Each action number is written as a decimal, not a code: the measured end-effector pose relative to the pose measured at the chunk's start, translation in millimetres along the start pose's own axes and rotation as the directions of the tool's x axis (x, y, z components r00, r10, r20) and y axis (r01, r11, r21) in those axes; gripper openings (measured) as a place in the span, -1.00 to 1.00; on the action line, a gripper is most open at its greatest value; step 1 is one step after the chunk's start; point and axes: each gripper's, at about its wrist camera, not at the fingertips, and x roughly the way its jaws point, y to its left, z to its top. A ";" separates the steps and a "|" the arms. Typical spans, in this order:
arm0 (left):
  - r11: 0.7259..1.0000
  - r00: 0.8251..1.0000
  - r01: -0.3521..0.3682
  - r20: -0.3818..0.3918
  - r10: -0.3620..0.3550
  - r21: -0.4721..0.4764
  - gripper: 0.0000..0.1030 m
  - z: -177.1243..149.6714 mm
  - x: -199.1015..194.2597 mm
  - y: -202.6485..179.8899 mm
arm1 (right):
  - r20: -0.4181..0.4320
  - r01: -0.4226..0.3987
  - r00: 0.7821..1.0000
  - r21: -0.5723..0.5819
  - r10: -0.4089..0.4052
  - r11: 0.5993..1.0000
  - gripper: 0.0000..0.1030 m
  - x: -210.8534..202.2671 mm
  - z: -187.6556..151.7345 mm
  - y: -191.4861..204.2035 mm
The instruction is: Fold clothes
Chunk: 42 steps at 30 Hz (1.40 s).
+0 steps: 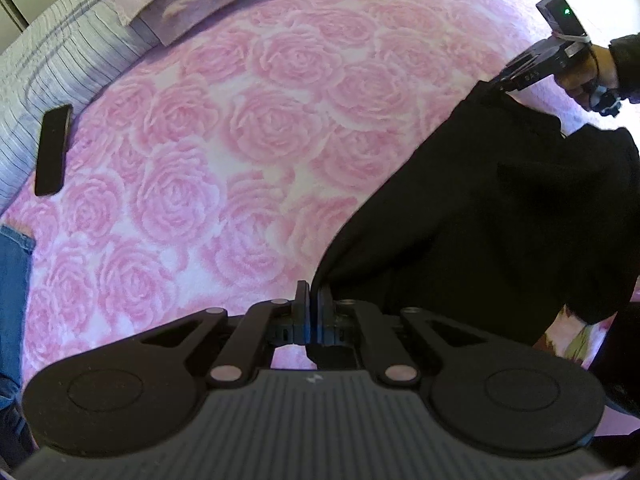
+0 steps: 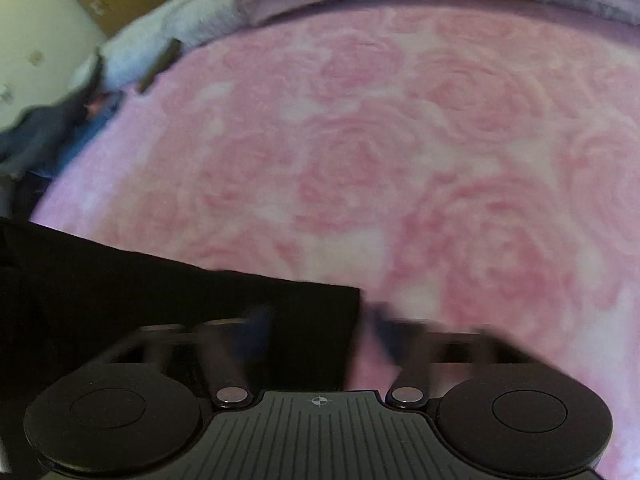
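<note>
Nearest to us, our left gripper (image 1: 310, 300) has its jaws pressed together, and the edge of the black garment (image 1: 480, 220) runs down right beside its fingertips, so we judge that it pinches a corner, although the dark cloth hides the contact itself. In the right wrist view our right gripper (image 2: 316, 320) is blurred; its jaws stand apart on both sides of another corner of the garment (image 2: 180, 320), and we cannot tell whether the pads press on it. The garment lies spread over the pink rose blanket (image 1: 260, 120) on the bed. We think the step is taking two corners before the first fold; the next move needs a firm right grip, then both hands lifting together. Farther away, a dark phone (image 1: 54, 150) lies near the blanket's edge.
</note>
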 end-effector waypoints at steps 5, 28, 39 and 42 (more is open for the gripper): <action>0.998 0.994 -0.016 0.109 0.009 0.062 -0.97 53.1 -29.0 -2.9 | 0.115 0.077 0.990 0.027 -0.080 0.997 -0.81 -75.4 6.4 8.8; 0.994 0.999 0.022 0.028 -0.019 -0.110 0.13 11.1 -2.4 5.7 | 0.174 0.163 0.973 -0.061 -0.151 0.985 0.03 -78.0 12.0 84.1; 0.962 0.963 0.270 0.000 -0.270 -0.029 -0.99 -97.8 45.9 2.1 | 0.018 0.221 0.975 -0.164 -0.221 0.961 0.04 -8.5 -17.0 216.7; 0.963 0.964 0.263 0.071 -0.258 -0.063 -0.98 -101.6 8.4 47.0 | -0.018 0.262 0.963 -0.166 -0.268 0.951 0.04 1.0 -20.7 244.3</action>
